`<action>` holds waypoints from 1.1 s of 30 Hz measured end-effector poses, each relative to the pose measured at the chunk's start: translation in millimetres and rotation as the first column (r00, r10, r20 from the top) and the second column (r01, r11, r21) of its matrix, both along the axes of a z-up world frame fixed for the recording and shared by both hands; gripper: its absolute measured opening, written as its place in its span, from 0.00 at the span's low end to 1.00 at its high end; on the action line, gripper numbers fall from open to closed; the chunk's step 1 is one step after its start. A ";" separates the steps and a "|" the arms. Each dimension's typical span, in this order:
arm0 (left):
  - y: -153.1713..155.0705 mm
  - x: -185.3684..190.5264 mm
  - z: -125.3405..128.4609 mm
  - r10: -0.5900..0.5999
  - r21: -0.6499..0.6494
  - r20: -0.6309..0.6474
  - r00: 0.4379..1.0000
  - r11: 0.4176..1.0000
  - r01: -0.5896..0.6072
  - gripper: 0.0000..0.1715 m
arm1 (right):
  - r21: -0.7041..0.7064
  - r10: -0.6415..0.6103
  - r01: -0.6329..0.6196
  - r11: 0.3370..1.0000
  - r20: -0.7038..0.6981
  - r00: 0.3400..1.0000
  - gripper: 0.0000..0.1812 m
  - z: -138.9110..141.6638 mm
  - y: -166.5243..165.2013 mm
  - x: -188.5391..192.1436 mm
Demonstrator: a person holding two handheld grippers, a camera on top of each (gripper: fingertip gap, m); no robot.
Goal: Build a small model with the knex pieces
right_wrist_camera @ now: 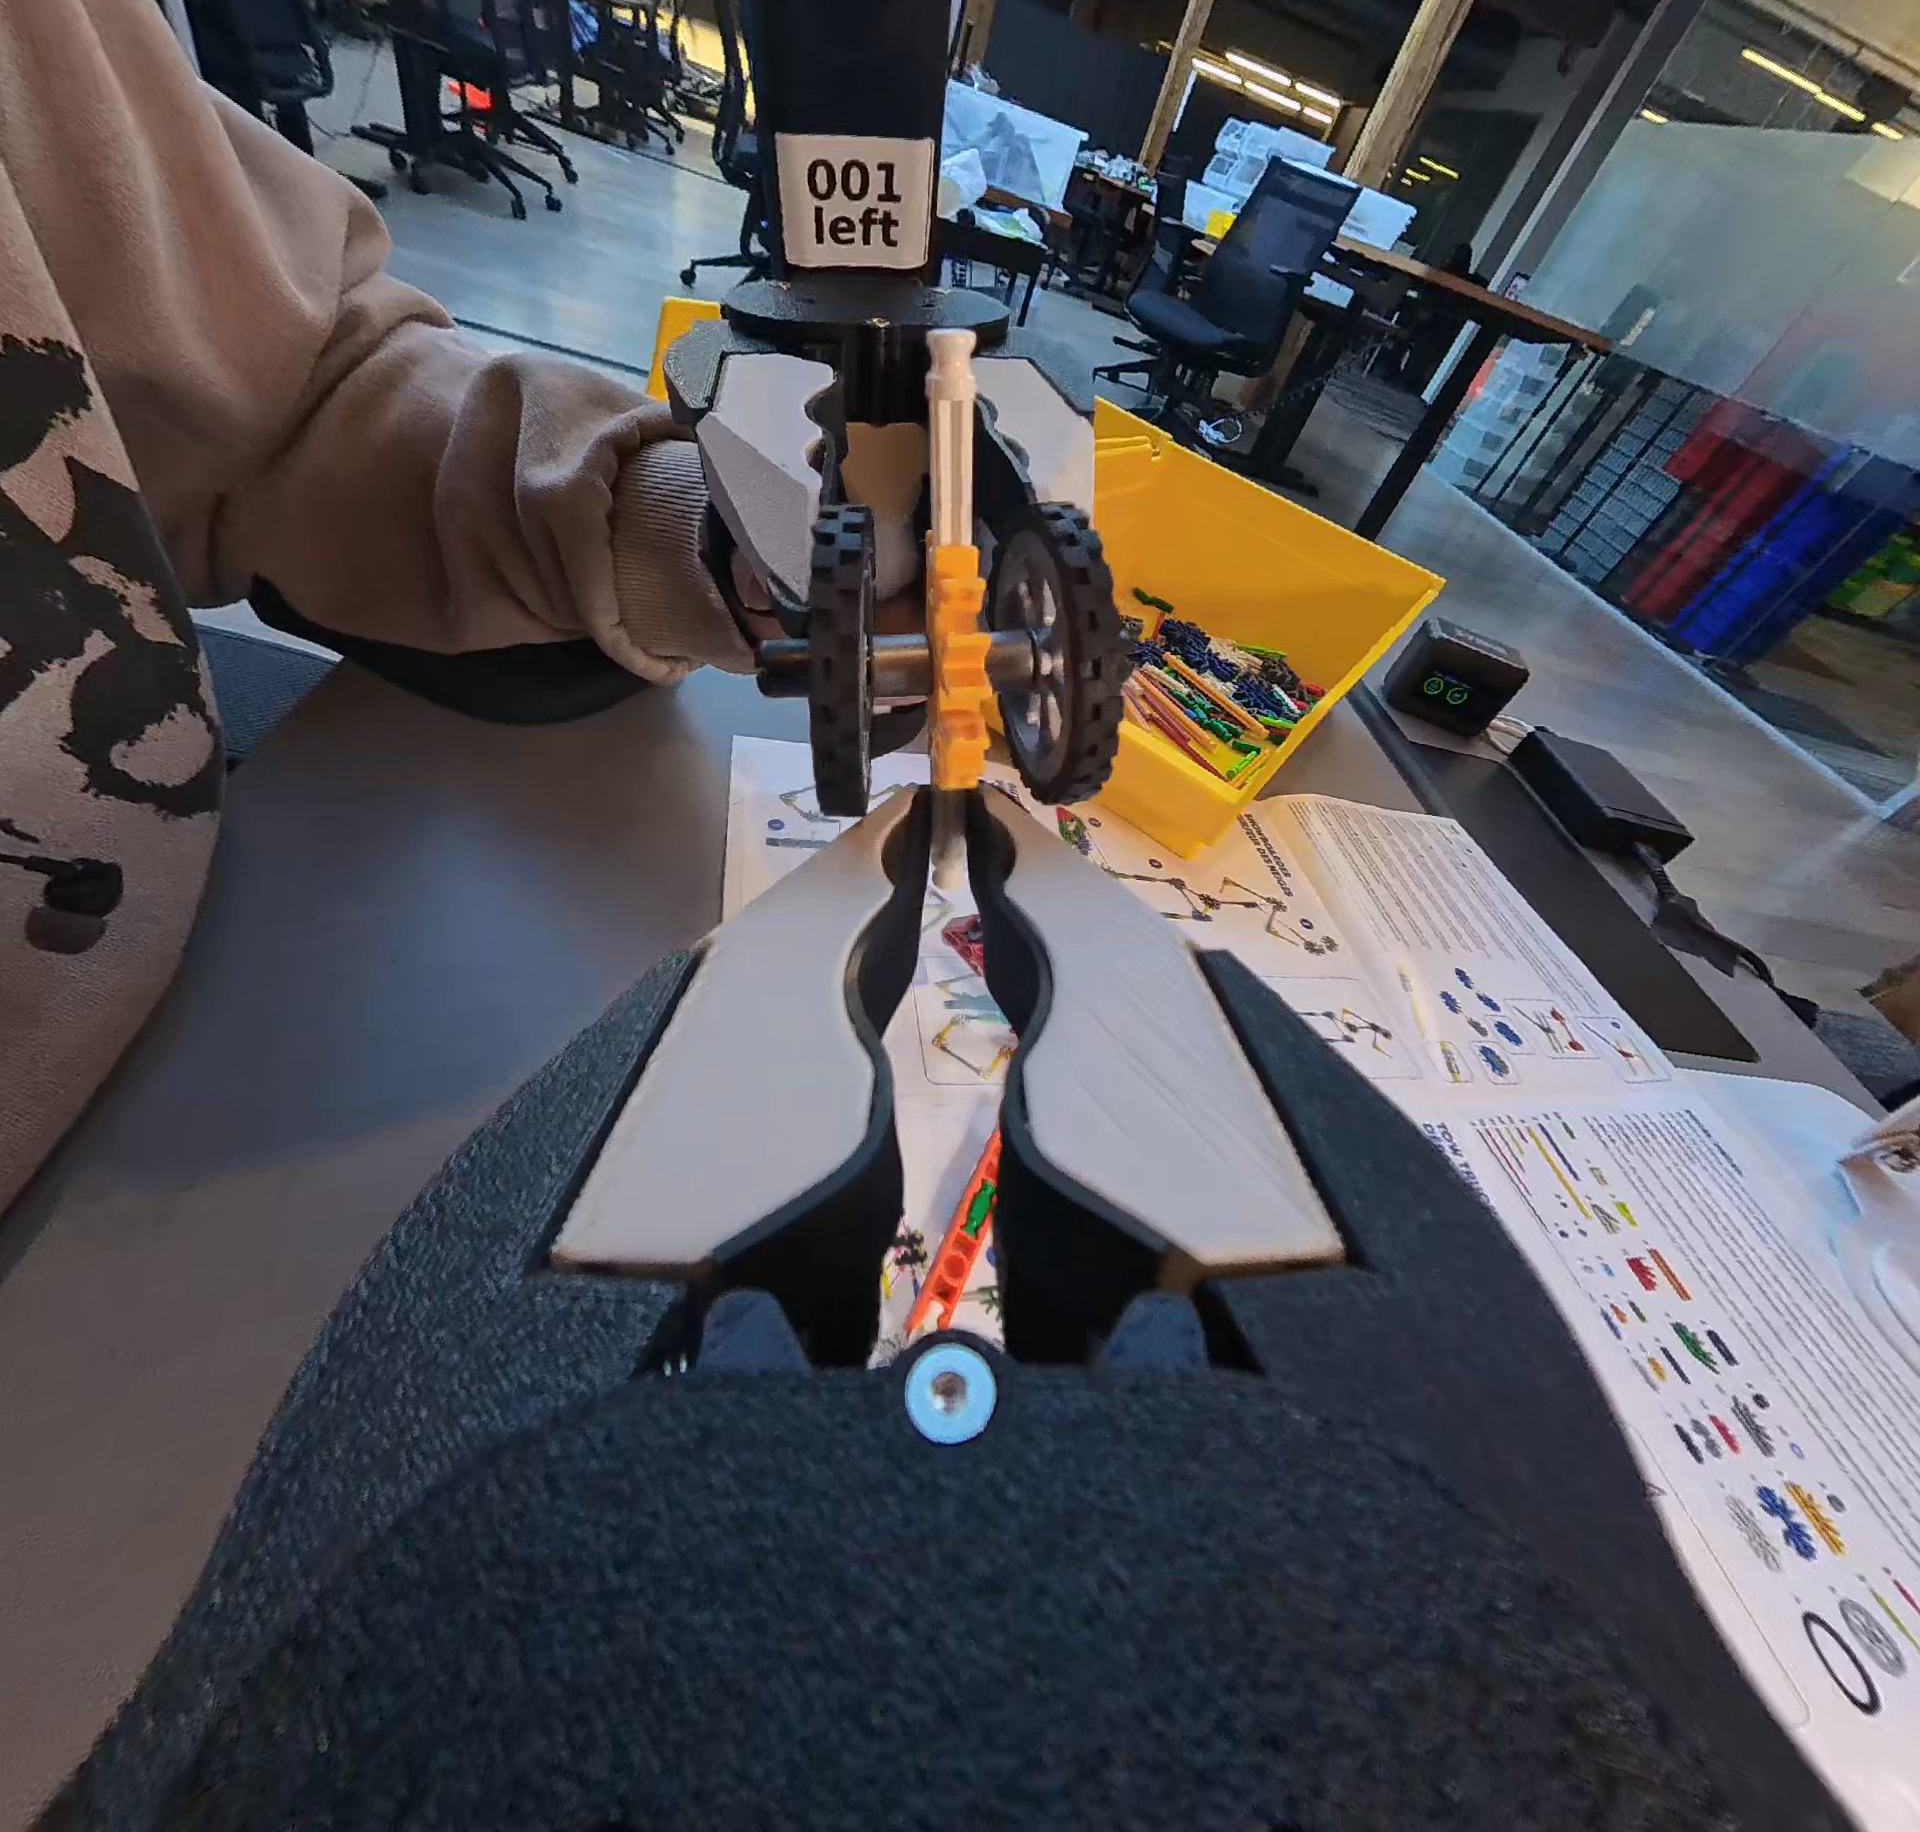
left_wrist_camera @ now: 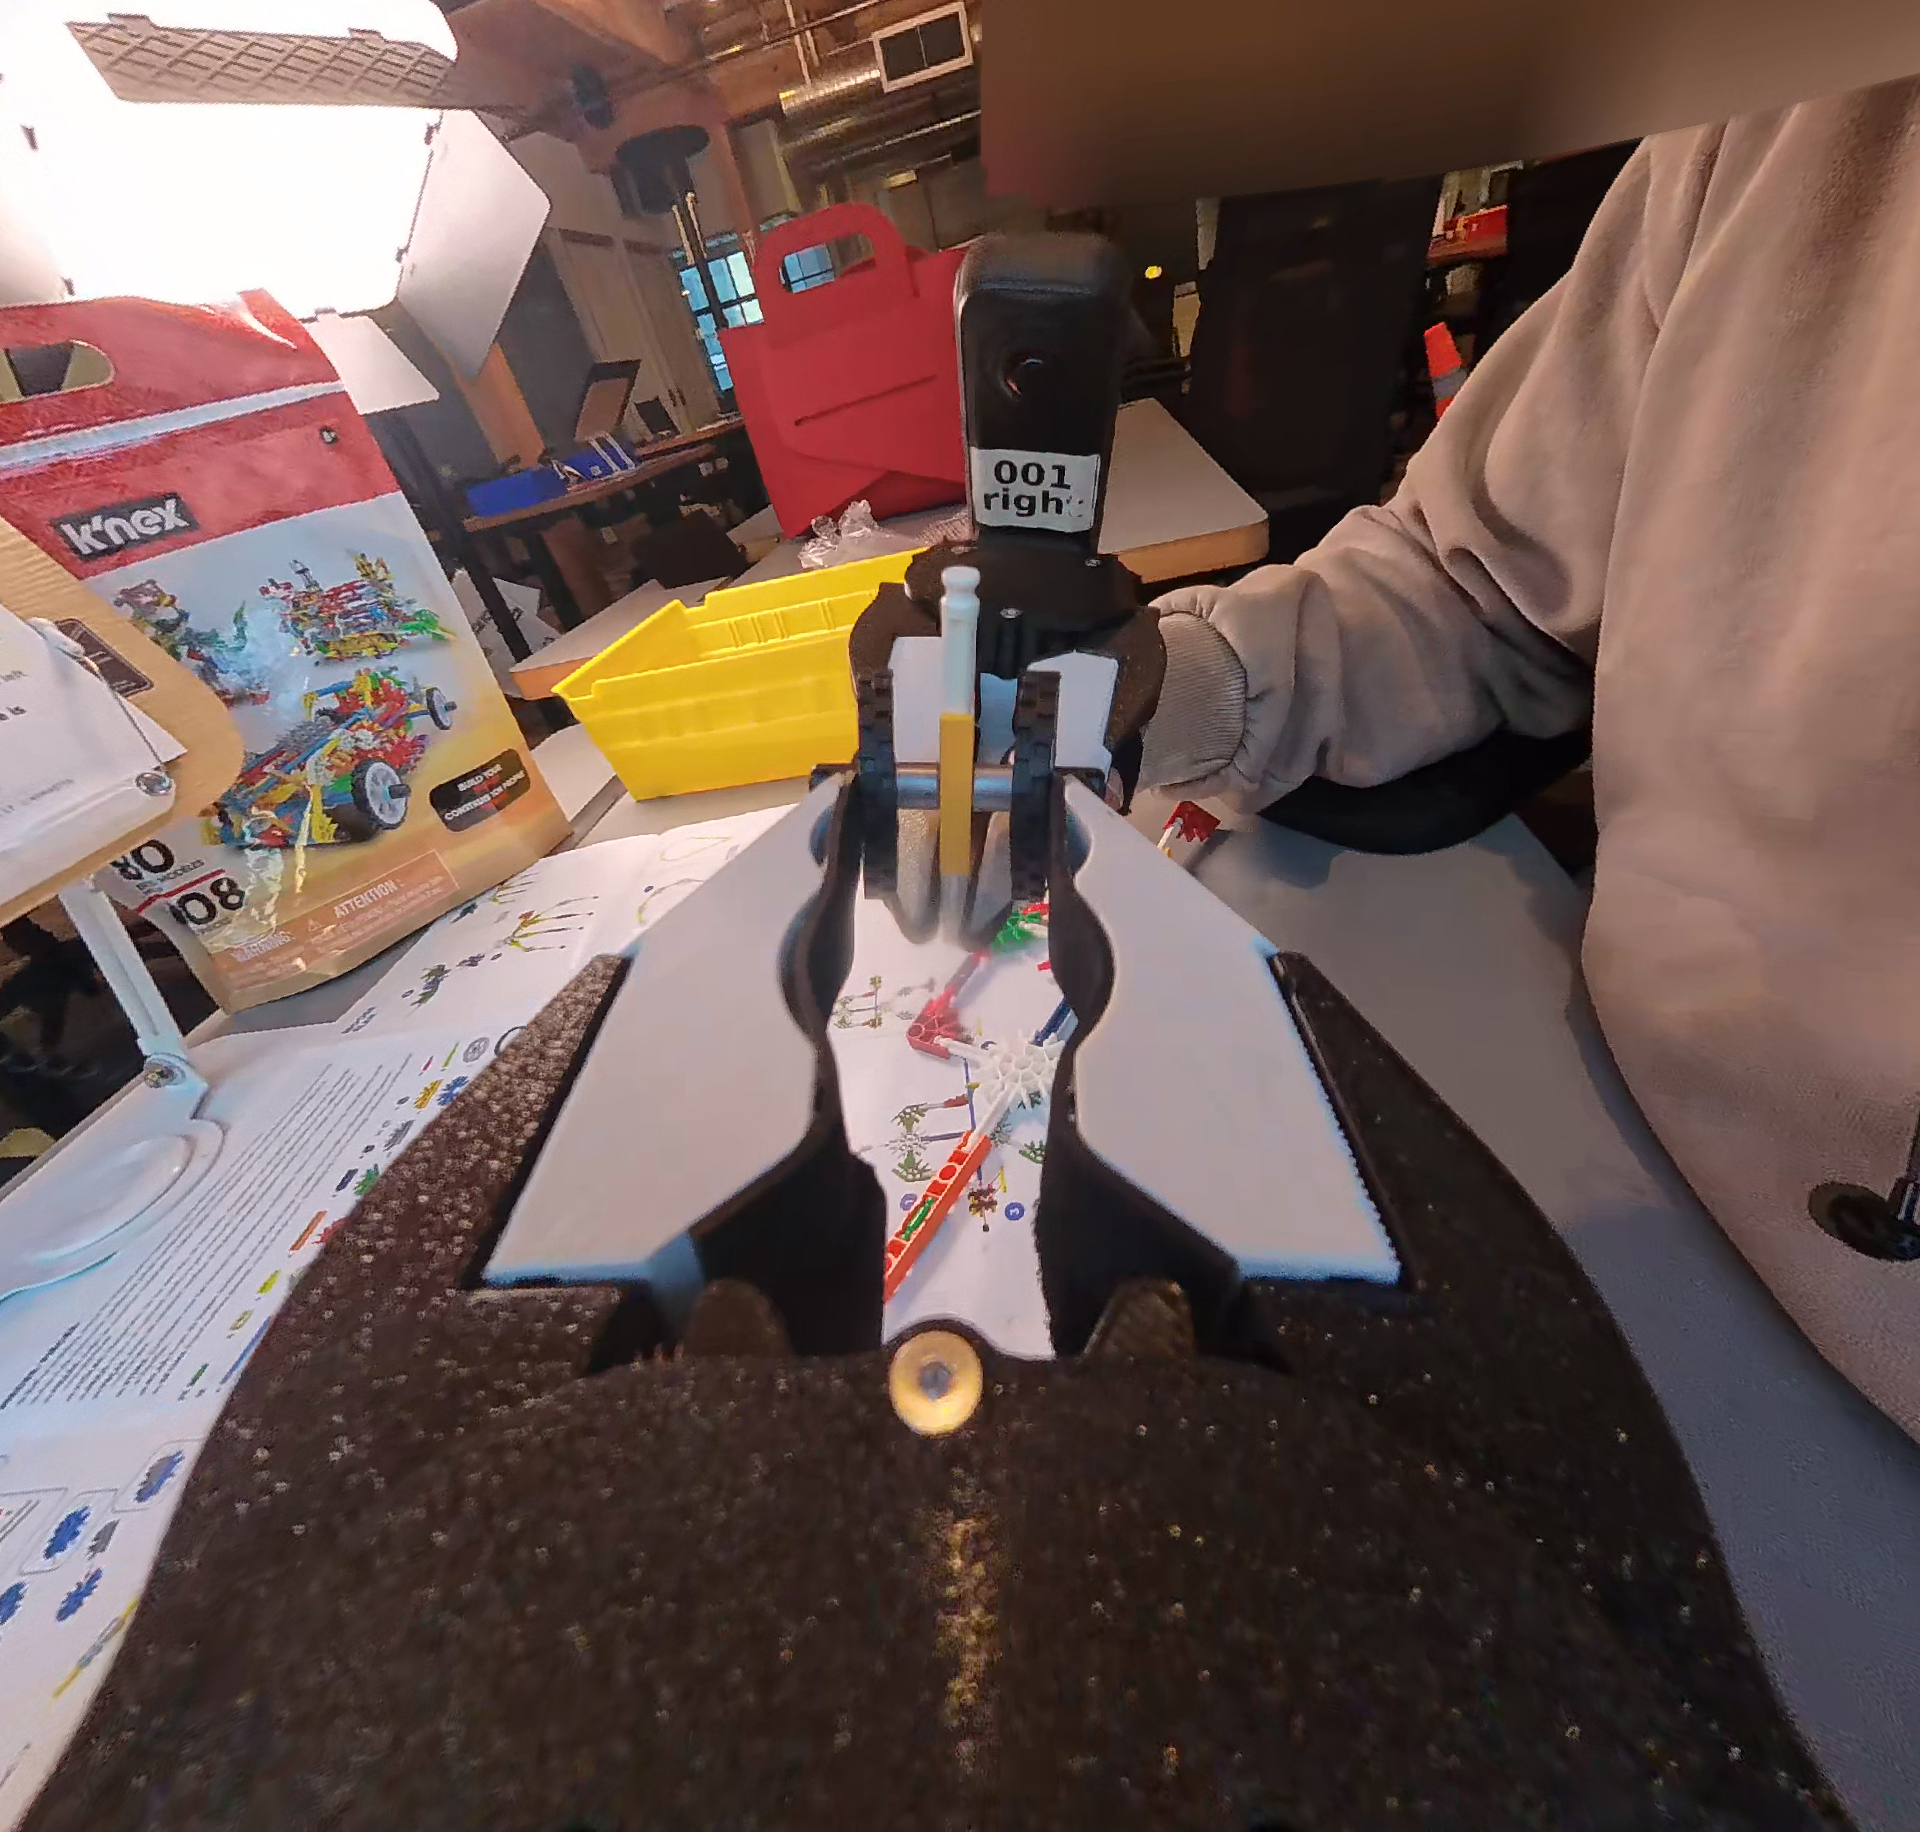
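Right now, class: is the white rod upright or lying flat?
Upright: the white rod stands vertically through the yellow gear, its lower end pinched by the right gripper.

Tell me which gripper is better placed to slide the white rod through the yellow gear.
Right, probably. The right gripper is shut on the white rod at its lower end, just below the yellow gear, while the left gripper clamps the black wheels from outside, steadying them.

Wheel assembly [right_wrist_camera: 951,655]: two black treaded wheels on a grey axle, yellow gear between them, white rod upright through the gear. Held in the air above the instruction sheet [right_wrist_camera: 1382,930], rod's lower end pinched in right tongs [right_wrist_camera: 948,832].
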State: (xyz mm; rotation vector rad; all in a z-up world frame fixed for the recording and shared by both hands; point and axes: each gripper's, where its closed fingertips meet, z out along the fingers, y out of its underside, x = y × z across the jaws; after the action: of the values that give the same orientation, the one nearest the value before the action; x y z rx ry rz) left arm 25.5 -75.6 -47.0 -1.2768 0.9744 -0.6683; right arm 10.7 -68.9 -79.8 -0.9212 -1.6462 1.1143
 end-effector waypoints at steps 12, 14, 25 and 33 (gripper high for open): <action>1.9 -11.0 -7.2 0.191 0.195 -0.187 0.964 0.969 -0.154 0.19 | -0.227 -0.112 0.115 0.967 0.027 0.993 0.02 3.7 11.5 -6.1; 1.3 -12.0 -5.8 0.225 0.236 -0.208 0.952 0.956 -0.175 0.19 | -0.292 -0.118 0.120 0.949 0.024 0.993 0.02 5.6 11.4 -7.1; -4.4 -5.5 5.7 0.446 0.556 -0.317 0.837 0.802 -0.217 0.19 | -0.528 -0.072 0.043 0.848 -0.035 0.997 0.00 21.7 9.3 -3.4; -4.9 -6.1 4.4 0.203 0.259 -0.126 0.971 0.952 -0.166 0.20 | -0.292 -0.036 0.039 0.956 0.015 0.999 0.04 8.9 2.2 -4.2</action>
State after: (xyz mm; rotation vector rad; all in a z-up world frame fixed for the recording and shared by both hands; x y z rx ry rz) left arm 19.4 -80.5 -42.6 -1.1911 1.0122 -0.2967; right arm 6.5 -66.6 -70.9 -1.1421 -1.4881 1.3529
